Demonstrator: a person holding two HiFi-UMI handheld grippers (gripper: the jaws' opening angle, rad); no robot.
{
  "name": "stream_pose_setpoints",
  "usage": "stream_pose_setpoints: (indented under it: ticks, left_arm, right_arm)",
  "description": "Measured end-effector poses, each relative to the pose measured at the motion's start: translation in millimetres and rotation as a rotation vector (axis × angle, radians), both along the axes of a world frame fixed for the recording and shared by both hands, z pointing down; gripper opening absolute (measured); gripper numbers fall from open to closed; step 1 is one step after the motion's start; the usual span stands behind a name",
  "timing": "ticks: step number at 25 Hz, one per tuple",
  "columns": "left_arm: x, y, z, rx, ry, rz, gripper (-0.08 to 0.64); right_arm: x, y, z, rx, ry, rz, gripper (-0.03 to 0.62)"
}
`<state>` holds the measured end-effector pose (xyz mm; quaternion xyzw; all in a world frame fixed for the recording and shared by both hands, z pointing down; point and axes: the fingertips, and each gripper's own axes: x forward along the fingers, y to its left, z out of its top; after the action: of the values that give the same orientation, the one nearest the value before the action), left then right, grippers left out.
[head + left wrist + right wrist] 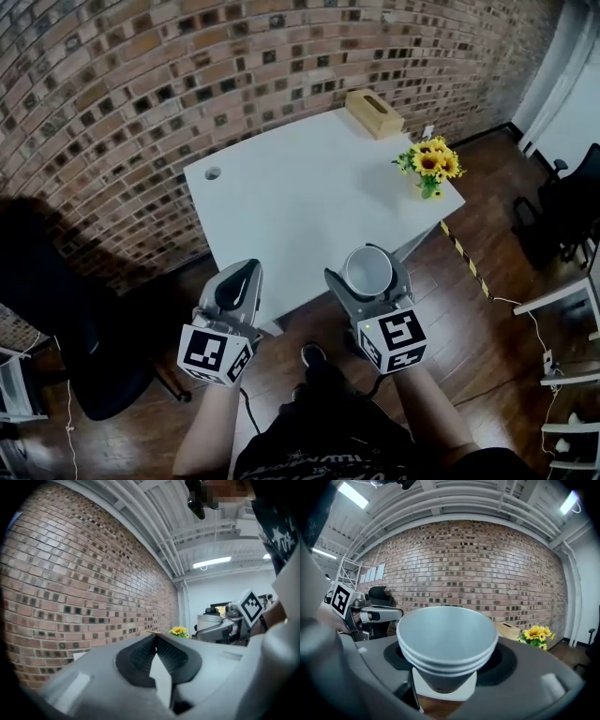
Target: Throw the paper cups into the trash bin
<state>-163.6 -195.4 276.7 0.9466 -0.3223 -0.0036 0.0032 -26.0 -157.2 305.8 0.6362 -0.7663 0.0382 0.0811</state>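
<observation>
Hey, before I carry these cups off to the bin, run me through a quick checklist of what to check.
1. Grip on paper cups by right gripper: ok, jaws pressed on the nested stack.
2. Open end of cups facing up: ok.
3. Empty left gripper, jaws together: ok.
4. Sight of trash bin: cannot tell, it is in no view.
5. No cups left on table: ok, only sunflowers and a box show.

Two claws [246, 270] [367, 266], one stack of paper cups [446, 641], one table [281, 202], one sunflower bunch [429, 161]
</observation>
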Motion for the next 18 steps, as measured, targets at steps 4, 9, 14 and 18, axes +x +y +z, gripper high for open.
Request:
stream_pose_setpoints:
  ticks: [4, 9, 14, 18]
  left_arm:
    - [27.8, 11.0, 4.4, 0.006, 0.003, 0.081, 0.005]
    - [67.7, 29.5, 15.6, -0.032, -0.025, 0.154, 0.005]
    - [120.4, 42.0, 17.9, -0.024, -0.043, 0.241, 0.005]
    - [163.2, 56.8, 15.3, -0.014, -0.045, 0.307, 0.005]
  right_arm:
    - [33.9, 22.8, 3.8, -0.005, 0.014, 0.103, 0.344]
    - [69.0, 45.1, 17.9, -0.020, 0.006, 0.179, 0.344]
    - [107.1, 67.2, 23.9, -0.016, 0.003, 0.251, 0.344]
    - [135.9, 89.5, 24.0, -0.006, -0.002, 0.308, 0.344]
